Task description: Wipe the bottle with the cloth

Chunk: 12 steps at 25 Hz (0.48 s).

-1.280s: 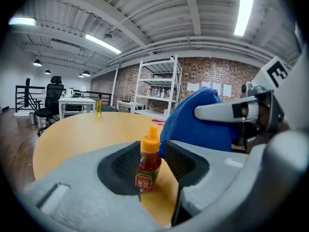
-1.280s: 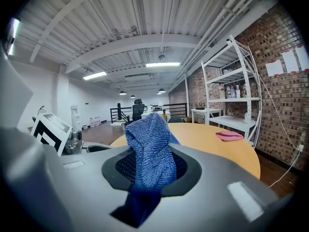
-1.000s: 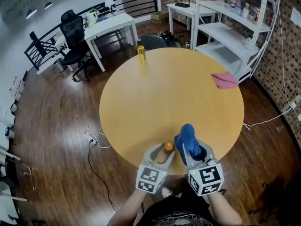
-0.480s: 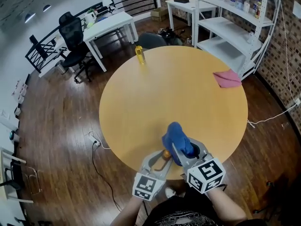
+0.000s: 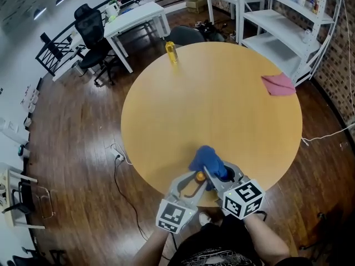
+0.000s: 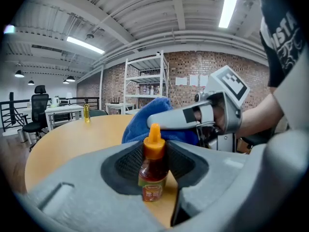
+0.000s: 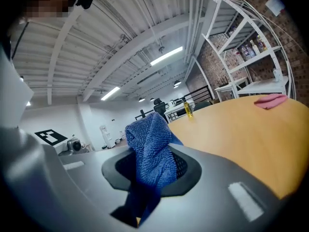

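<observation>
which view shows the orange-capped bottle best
The left gripper view: the orange-capped bottle stands whole and close, label visible. The head view shows only its cap, tiny; the right gripper view doesn't show it.

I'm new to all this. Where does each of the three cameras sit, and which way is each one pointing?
Head view: on the person's head, looking steeply down at the round table; the person's arms, left gripper and right gripper show.
Left gripper view: rides that gripper, looking along its jaws, closed on the small bottle; the right gripper crosses behind.
Right gripper view: rides that gripper, looking along its jaws, clamped on the blue cloth.
Shared: both gripper views catch the far yellow bottle.
</observation>
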Available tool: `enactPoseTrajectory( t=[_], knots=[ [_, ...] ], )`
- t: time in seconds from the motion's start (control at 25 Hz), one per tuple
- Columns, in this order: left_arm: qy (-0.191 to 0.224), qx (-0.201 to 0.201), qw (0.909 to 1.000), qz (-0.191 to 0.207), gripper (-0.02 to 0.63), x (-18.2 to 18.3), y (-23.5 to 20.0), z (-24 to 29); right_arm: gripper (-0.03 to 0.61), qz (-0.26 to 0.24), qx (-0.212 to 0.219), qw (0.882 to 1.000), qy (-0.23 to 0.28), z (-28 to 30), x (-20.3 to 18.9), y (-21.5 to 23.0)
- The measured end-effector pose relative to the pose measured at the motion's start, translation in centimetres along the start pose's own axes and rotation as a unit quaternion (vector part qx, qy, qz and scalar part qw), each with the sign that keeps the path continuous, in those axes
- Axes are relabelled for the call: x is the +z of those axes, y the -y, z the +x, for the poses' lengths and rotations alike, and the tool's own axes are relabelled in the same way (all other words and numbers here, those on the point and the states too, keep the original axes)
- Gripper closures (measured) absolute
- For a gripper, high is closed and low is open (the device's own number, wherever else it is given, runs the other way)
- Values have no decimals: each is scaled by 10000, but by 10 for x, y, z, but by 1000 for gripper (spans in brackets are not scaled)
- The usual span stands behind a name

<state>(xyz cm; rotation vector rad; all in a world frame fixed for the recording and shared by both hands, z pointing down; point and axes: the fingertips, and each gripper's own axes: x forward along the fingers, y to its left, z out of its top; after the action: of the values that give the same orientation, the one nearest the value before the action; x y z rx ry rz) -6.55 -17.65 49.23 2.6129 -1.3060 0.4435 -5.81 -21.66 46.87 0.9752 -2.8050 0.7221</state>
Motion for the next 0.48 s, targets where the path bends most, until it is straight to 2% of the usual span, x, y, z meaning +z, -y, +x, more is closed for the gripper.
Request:
enactPoseTrajectory(
  t=[0.16, 0.36, 0.48],
  knots=[
    [-29, -5, 10000, 20, 471, -1, 0, -1, 497, -48, -242, 9994, -223, 1, -28, 15],
    [-40, -31, 10000, 41, 471, -2, -2, 0, 497, -27, -616, 9981, -80, 0, -45, 31],
    [-49, -44, 10000, 50, 471, -2, -1, 0, 497, 72, -840, 9962, -210, -2, -61, 44]
  ],
)
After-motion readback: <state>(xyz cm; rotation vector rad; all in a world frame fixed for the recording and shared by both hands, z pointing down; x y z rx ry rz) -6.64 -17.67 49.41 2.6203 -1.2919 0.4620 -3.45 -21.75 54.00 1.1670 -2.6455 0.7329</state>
